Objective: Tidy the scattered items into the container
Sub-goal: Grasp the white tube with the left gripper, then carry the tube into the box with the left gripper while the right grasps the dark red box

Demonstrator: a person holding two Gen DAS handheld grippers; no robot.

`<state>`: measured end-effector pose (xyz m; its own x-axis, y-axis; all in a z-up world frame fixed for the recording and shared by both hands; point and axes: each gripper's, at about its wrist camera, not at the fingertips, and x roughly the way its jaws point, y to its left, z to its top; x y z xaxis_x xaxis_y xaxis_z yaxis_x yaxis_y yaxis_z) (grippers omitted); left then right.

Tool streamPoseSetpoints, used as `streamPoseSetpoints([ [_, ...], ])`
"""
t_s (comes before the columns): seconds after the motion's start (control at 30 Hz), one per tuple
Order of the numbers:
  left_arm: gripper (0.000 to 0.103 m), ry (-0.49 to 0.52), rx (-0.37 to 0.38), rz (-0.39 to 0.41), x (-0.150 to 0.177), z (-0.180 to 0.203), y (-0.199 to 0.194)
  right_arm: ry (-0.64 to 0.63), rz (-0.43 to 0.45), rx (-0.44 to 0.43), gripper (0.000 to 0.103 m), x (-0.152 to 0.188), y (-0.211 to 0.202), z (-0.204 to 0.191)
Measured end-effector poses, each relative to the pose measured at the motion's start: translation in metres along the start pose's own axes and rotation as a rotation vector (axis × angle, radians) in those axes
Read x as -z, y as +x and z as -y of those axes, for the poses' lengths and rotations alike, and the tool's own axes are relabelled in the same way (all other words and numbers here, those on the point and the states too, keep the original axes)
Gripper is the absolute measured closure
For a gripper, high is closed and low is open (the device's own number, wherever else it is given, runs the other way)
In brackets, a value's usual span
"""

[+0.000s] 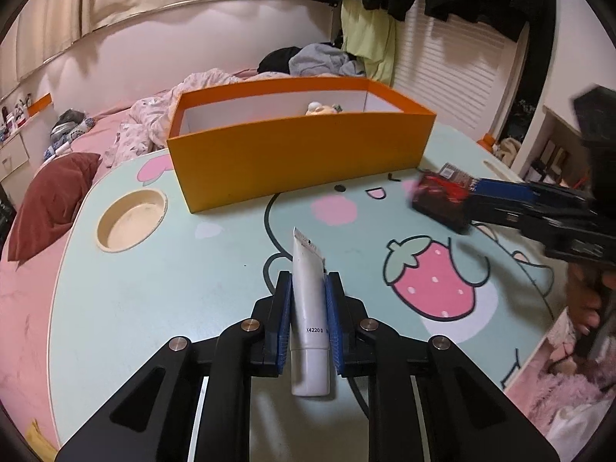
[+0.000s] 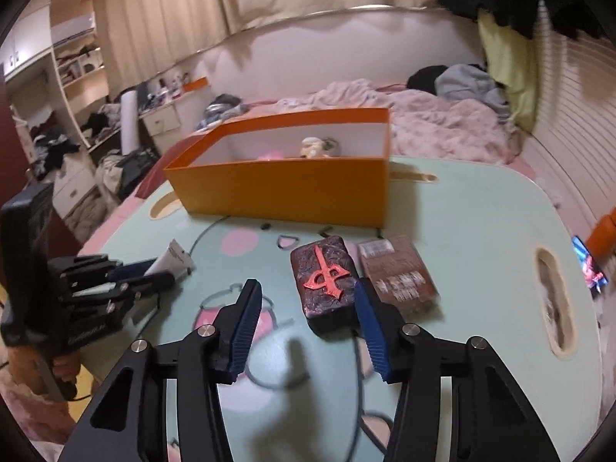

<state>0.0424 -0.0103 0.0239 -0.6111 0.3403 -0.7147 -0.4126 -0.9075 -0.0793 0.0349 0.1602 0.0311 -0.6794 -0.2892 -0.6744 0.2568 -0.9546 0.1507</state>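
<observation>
My left gripper (image 1: 308, 283) is shut on a white tube (image 1: 308, 308), held just above the mint cartoon table (image 1: 154, 288); it also shows in the right wrist view (image 2: 154, 275) with the tube (image 2: 173, 260). The orange box (image 1: 300, 154) stands at the table's far side with a small figure (image 1: 321, 108) inside; it also shows in the right wrist view (image 2: 285, 188). My right gripper (image 2: 308, 292) is open, its right finger beside a dark block with a red symbol (image 2: 325, 281). A brown card pack (image 2: 398, 273) lies to the block's right.
A round cup recess (image 1: 131, 219) is in the table's left part. An oval handle slot (image 2: 554, 300) is near the table's right edge. A bed with pink bedding (image 2: 423, 115) lies behind the table. A phone (image 2: 589, 269) lies off the right edge.
</observation>
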Motion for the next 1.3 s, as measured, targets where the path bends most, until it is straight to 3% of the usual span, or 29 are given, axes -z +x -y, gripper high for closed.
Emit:
streamPoseSetpoints([
  [0.1,0.085,0.009,-0.014,0.012,-0.002,-0.001,-0.005,-0.062,-0.09,0.039,0.055,-0.008,0.02,-0.005],
  [0.17,0.085,-0.005,-0.008,0.025,-0.005,-0.003,-0.009,-0.055,-0.154,-0.015,0.064,-0.009,0.034,-0.003],
  [0.33,0.085,-0.031,-0.013,0.045,-0.009,-0.008,-0.012,-0.042,-0.131,0.024,0.065,-0.013,0.047,-0.001],
  [0.4,0.085,-0.033,-0.012,0.047,-0.01,-0.009,-0.013,-0.024,-0.123,-0.01,0.062,-0.016,0.047,0.001],
  [0.47,0.085,-0.036,-0.01,0.049,-0.011,-0.009,-0.013,-0.009,-0.094,-0.029,0.038,-0.021,0.044,0.005],
  [0.53,0.085,-0.038,-0.001,0.053,-0.012,-0.008,-0.014,-0.008,-0.065,-0.045,0.028,-0.027,0.041,0.008],
  [0.73,0.085,-0.056,0.045,0.075,-0.013,-0.01,-0.019,0.017,-0.064,-0.214,0.027,-0.045,0.04,0.026],
  [0.93,0.085,-0.072,0.079,0.086,-0.014,-0.011,-0.019,-0.1,-0.219,-0.238,0.027,-0.052,0.07,0.017],
  [1.03,0.085,-0.075,0.089,0.098,-0.014,-0.011,-0.022,-0.151,-0.232,-0.236,0.026,-0.046,0.076,0.006],
  [1.1,0.085,-0.074,0.089,0.105,-0.013,-0.013,-0.025,-0.217,-0.233,-0.193,0.032,-0.043,0.077,-0.005],
  [1.13,0.085,-0.075,0.091,0.108,-0.013,-0.013,-0.026,-0.246,-0.228,-0.161,0.053,-0.04,0.075,-0.01],
  [1.17,0.085,-0.076,0.092,0.111,-0.014,-0.014,-0.027,-0.276,-0.227,-0.134,0.061,-0.038,0.074,-0.016],
  [1.3,0.085,-0.077,0.099,0.122,-0.02,-0.016,-0.029,-0.248,-0.235,-0.145,0.065,-0.033,0.07,-0.021],
])
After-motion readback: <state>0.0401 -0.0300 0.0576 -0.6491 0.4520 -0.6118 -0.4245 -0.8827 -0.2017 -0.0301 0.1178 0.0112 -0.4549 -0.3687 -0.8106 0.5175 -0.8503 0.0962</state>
